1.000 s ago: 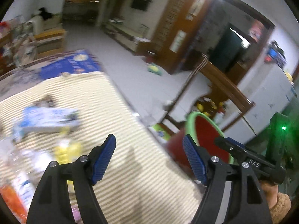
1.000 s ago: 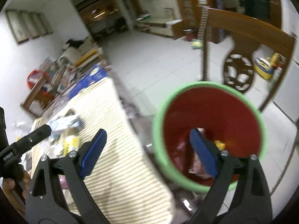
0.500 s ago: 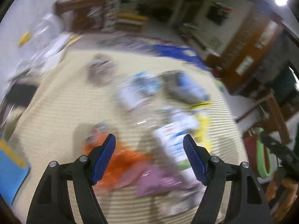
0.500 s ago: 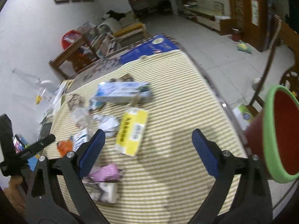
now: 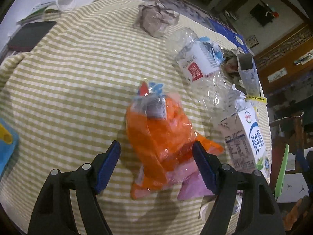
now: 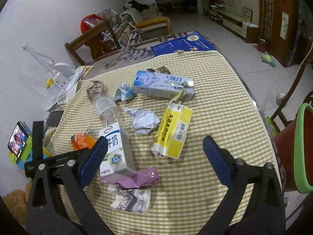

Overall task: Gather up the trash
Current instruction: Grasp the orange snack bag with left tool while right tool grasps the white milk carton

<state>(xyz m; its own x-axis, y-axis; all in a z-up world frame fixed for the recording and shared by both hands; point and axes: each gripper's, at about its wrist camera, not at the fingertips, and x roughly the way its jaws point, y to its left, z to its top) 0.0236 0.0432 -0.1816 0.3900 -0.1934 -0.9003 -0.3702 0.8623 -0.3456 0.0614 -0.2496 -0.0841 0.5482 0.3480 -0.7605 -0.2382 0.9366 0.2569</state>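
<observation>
Trash lies on a yellow-striped tablecloth (image 6: pixel 215 117). My left gripper (image 5: pixel 156 164) is open, low over an orange plastic wrapper (image 5: pixel 156 137), its jaws on either side of the wrapper's near end. The wrapper also shows in the right wrist view (image 6: pixel 80 140). Beside it are a white milk carton (image 5: pixel 246 137), a clear plastic bottle (image 5: pixel 197 62) and a purple wrapper (image 5: pixel 193 188). My right gripper (image 6: pixel 154 160) is open and empty above the table, over the milk carton (image 6: pixel 113 150), a yellow tissue pack (image 6: pixel 174 131) and the purple wrapper (image 6: pixel 135 176).
A red bin with a green rim (image 6: pixel 301 146) stands off the table's right edge. Also on the table are a toothpaste box (image 6: pixel 164 86), crumpled white paper (image 6: pixel 144 121), a brown paper ball (image 5: pixel 156 19), a printed wrapper (image 6: pixel 131 199) and a dark phone (image 5: pixel 31 35).
Both grippers swung away from the red bin toward the table. The left gripper came down close over the orange wrapper. The right gripper drew back a little; both stayed open.
</observation>
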